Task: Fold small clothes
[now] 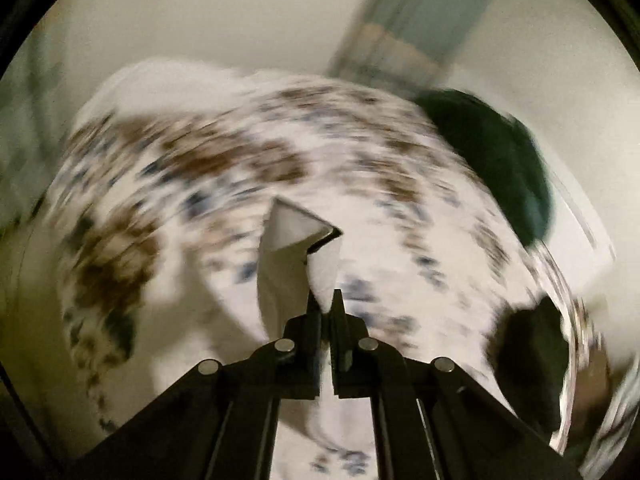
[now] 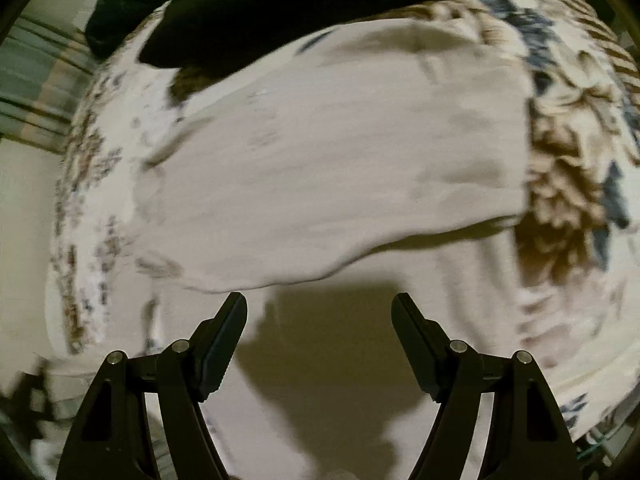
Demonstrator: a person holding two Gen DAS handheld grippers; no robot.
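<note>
Between the left fingers: white cloth [image 1: 294, 248], a folded corner standing up just ahead of the tips, pinched in the left gripper [image 1: 325, 300]; jaws closed on it.
Cloth in right view: pale plain garment panel [image 2: 320, 160] spread ahead of the right fingertips, its near hem just beyond both tips; probably the same garment, cannot confirm.
Right gripper [image 2: 319, 304]: jaws wide apart, holding nothing, hem ahead of the gap, not touching as far as visible.
Under the cloth: floral bedspread [image 1: 224, 160], brown and blue print, extends past the fingers on all sides in both views.
Beyond the fingers: dark green garment [image 1: 500, 160] far right of the left tips; black garment [image 2: 280, 8] at the far edge past the pale panel.
Blur: left view heavily smeared, so the gripper is likely swinging; fine detail unreadable.
Step in hand (judgement): carrying the pinched corner over to make a fold.
How to do it well: keep the pinch firm, travel low and straight across, land corner on matching edge; right gripper should close on the near hem or pin it so the panel does not drag.
Risk: thin fabric slipping or bunching over the soft bedspread.
</note>
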